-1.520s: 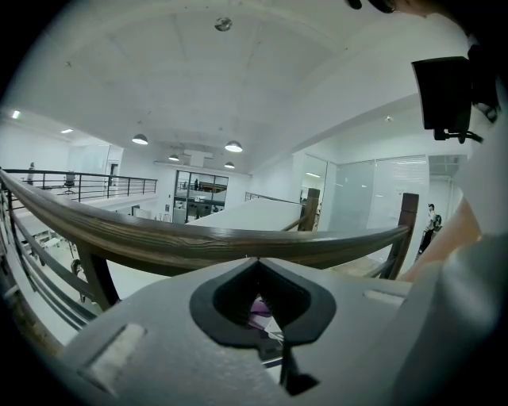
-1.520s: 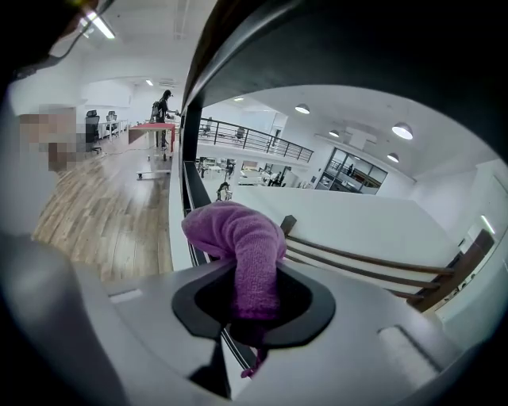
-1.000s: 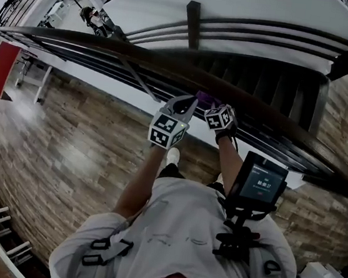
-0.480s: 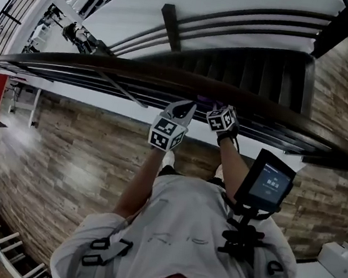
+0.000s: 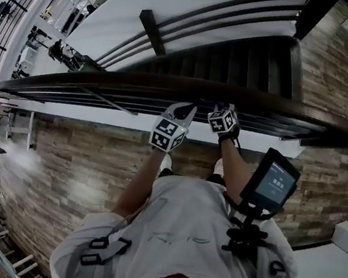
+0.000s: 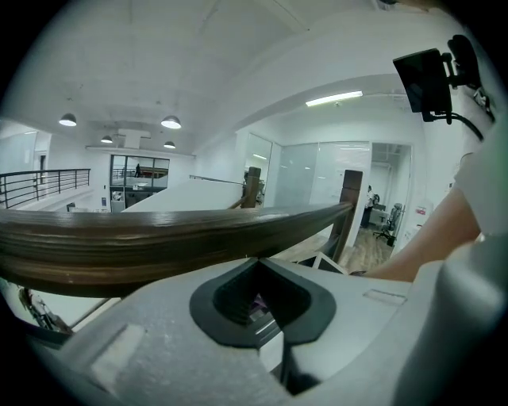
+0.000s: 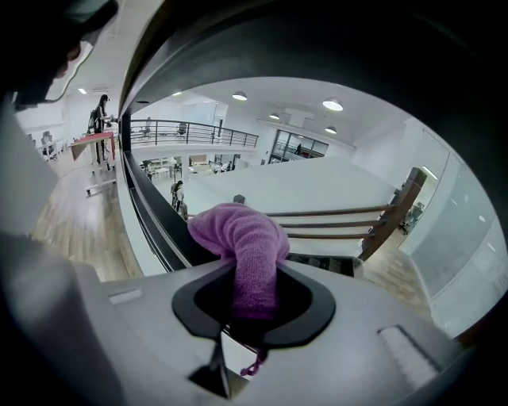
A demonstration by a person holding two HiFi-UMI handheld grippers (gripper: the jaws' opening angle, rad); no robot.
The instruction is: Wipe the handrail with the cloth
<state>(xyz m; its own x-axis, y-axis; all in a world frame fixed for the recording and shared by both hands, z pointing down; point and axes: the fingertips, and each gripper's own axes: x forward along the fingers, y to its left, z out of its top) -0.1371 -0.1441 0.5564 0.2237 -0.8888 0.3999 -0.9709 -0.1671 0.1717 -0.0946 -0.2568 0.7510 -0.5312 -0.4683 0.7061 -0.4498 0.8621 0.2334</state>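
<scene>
1. Right tongs [image 7: 254,295] clamp a purple knitted cloth [image 7: 242,234], its bunched top leaning toward 10 o'clock. Left tongs [image 6: 255,273] are closed on nothing, with the tips just under the rail.
2. Both tongs meet the dark, glossy wooden handrail [image 5: 105,83], whose long axis runs 9 to 3 o'clock in the head view.
3. A second ago it slanted from 10 to 4 o'clock, while both tongs keep their place on it.
4. Beyond, dark stairs [image 5: 234,61] run toward 12 o'clock.

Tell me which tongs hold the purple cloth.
The right tongs: the purple cloth is pinched between them, while the left tongs are shut on nothing.
</scene>
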